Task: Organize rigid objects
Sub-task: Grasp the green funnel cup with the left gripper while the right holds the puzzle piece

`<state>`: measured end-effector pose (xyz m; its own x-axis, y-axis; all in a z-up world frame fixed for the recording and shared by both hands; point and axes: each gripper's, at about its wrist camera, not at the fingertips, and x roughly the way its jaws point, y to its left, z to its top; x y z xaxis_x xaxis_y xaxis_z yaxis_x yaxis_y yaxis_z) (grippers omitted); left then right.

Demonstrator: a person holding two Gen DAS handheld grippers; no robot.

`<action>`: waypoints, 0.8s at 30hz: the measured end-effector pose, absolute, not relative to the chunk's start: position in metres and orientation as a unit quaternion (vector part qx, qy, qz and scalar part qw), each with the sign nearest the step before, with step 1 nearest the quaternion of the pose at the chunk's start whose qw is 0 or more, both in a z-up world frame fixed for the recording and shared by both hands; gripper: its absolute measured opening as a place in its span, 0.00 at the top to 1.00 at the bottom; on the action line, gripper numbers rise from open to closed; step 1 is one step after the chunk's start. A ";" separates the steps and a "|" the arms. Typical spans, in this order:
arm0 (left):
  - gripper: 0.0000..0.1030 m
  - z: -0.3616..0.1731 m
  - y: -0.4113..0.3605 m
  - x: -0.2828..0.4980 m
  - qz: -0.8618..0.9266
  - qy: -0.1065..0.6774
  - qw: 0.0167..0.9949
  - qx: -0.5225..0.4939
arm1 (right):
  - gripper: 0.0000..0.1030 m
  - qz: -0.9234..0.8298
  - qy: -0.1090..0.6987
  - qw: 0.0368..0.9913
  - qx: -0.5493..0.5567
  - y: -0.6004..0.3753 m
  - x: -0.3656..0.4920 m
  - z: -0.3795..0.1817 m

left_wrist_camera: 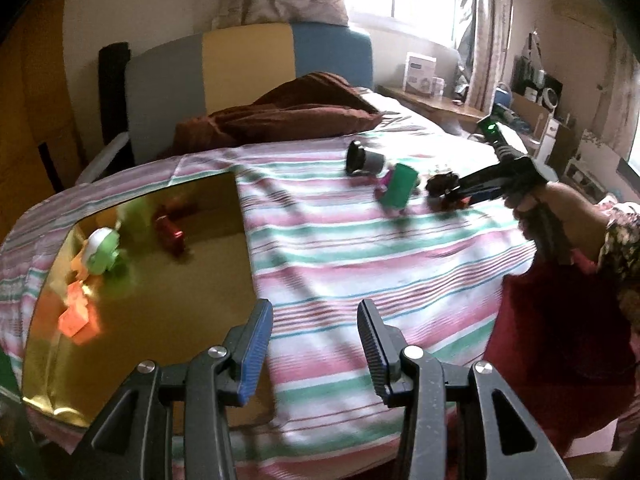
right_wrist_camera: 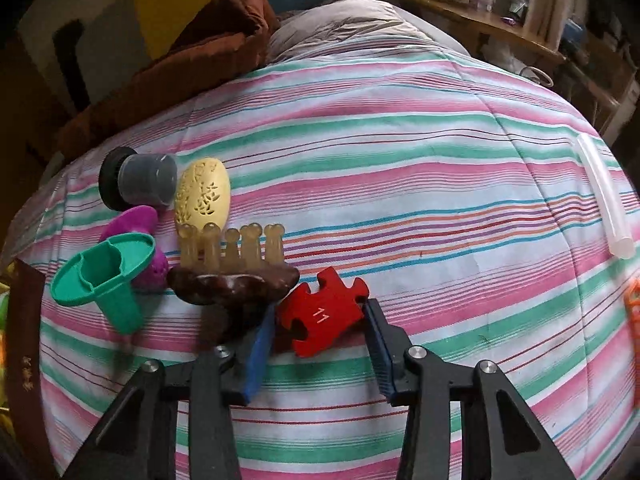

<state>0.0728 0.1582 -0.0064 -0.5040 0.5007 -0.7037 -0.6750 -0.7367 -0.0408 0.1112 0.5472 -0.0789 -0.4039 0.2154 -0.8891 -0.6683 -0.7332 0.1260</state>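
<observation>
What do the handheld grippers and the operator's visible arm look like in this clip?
Both grippers are black plastic, with triangular cut-outs, silver pivot bolts and ribbed blue finger pads. From the left wrist view, the right gripper shows a pistol-style black handle and a green light on top. The right hand is bare, with a floral-patterned sleeve.

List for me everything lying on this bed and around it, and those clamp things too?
Puzzle piece: 1, red, marked 11, between the right gripper's fingers.
Massage comb: 1, brown base with amber pegs, left of the puzzle piece.
Carved egg: 1, cream, behind the comb.
Funnel-shaped cup: 1, green, on its side at left.
Purple toy: 1, behind the green cup.
Grey cup with black lid: 1, on its side, far left.
Clear tube: 1, right edge.
Gold tray: 1, holding blurred green, orange and red toys.
Brown blanket: 1, at the headboard.
Left gripper: open, empty.
Right gripper: open around the puzzle piece.
</observation>
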 end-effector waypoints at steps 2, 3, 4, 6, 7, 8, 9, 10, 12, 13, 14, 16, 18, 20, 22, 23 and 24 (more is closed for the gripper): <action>0.57 -0.003 0.167 0.072 0.857 0.118 0.347 -0.363 | 0.57 0.802 0.248 0.274 -0.469 0.547 0.113 -0.078; 0.57 -0.002 0.170 0.073 0.856 0.118 0.350 -0.362 | 0.57 0.801 0.250 0.276 -0.469 0.548 0.112 -0.078; 0.57 0.000 0.175 0.073 0.855 0.119 0.353 -0.360 | 0.57 0.798 0.252 0.279 -0.471 0.549 0.112 -0.079; 0.57 0.005 0.186 0.073 0.856 0.124 0.355 -0.354 | 0.57 0.791 0.256 0.292 -0.474 0.551 0.116 -0.078; 0.57 0.006 0.191 0.073 0.854 0.121 0.360 -0.355 | 0.57 0.787 0.256 0.300 -0.474 0.552 0.119 -0.077; 0.57 0.008 0.196 0.071 0.850 0.115 0.368 -0.360 | 0.57 0.784 0.256 0.308 -0.475 0.553 0.122 -0.076; 0.57 0.009 0.204 0.069 0.844 0.110 0.374 -0.368 | 0.57 0.781 0.256 0.313 -0.475 0.551 0.127 -0.073; 0.57 0.009 0.209 0.068 0.842 0.108 0.376 -0.371 | 0.57 0.779 0.260 0.316 -0.475 0.553 0.129 -0.073; 0.57 0.010 0.224 0.066 0.839 0.112 0.381 -0.372 | 0.57 0.775 0.270 0.315 -0.477 0.556 0.132 -0.075; 0.57 0.010 0.229 0.066 0.839 0.114 0.382 -0.371 | 0.57 0.773 0.272 0.314 -0.479 0.556 0.133 -0.076; 0.57 0.011 0.237 0.064 0.837 0.114 0.386 -0.371 | 0.57 0.774 0.269 0.315 -0.479 0.555 0.132 -0.076; 0.57 0.012 0.253 0.059 0.834 0.112 0.390 -0.373 | 0.57 0.774 0.267 0.312 -0.481 0.555 0.130 -0.076; 0.57 0.013 0.269 0.050 0.832 0.105 0.393 -0.378 | 0.57 0.775 0.266 0.311 -0.482 0.555 0.130 -0.076; 0.57 0.014 0.289 0.039 0.835 0.109 0.388 -0.375 | 0.57 0.774 0.271 0.309 -0.481 0.554 0.132 -0.075; 0.57 0.012 0.306 0.030 0.835 0.118 0.381 -0.380 | 0.57 0.774 0.277 0.307 -0.479 0.555 0.135 -0.075; 0.57 0.011 0.313 0.025 0.835 0.117 0.377 -0.384 | 0.56 0.774 0.281 0.306 -0.477 0.555 0.136 -0.075; 0.57 0.009 0.321 0.019 0.832 0.114 0.378 -0.390 | 0.56 0.774 0.284 0.305 -0.476 0.556 0.137 -0.075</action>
<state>0.0186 0.3209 0.0092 -0.4112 0.5396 -0.7346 -0.7172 -0.6889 -0.1046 0.1371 0.5557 -0.0747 -0.3609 0.2024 -0.9104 -0.7432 -0.6521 0.1497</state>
